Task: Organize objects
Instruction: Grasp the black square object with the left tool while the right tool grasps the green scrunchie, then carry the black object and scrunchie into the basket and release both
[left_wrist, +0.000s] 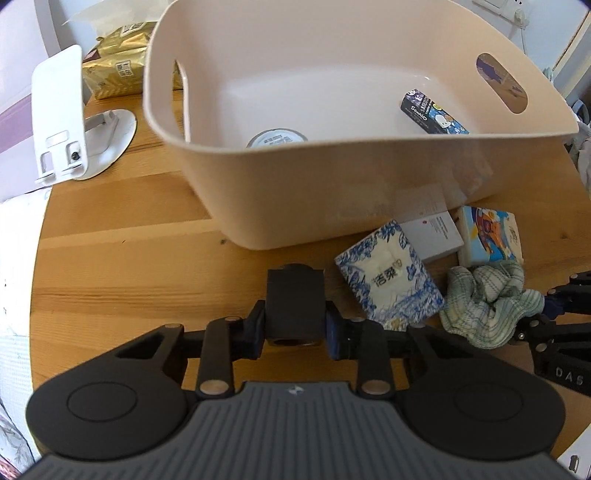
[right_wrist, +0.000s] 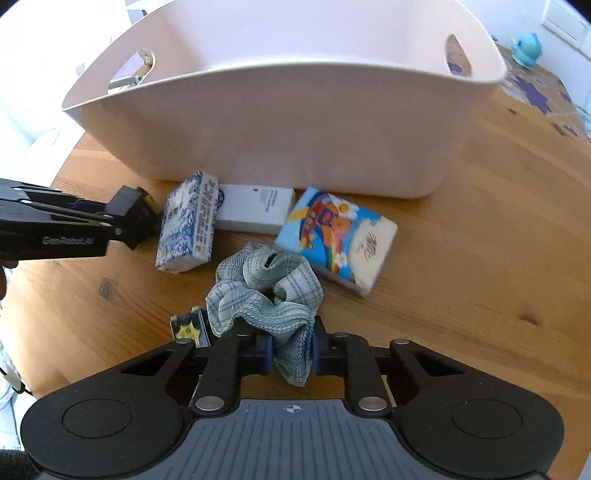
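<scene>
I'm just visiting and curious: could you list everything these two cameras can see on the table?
Plastic bin: one, beige, centre of round wooden table.
Dark printed packet: one, inside bin.
Round lid-like item: one, grey-white, inside bin.
Blue floral tissue pack: one, before bin.
White flat box: one, against bin.
Cartoon tissue pack: one, blue-white, before bin.
Checked scrunchie: one, green-white, held.
Black block: one, held.
Gold bags: behind bin.
White stand: one, left.
Left gripper: shut on block.
Right gripper: shut on scrunchie.

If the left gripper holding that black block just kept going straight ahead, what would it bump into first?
Most likely the near wall of the beige basket. The left gripper, shut on the black block, points straight at it across bare wooden table, though depth is uncertain.
</scene>
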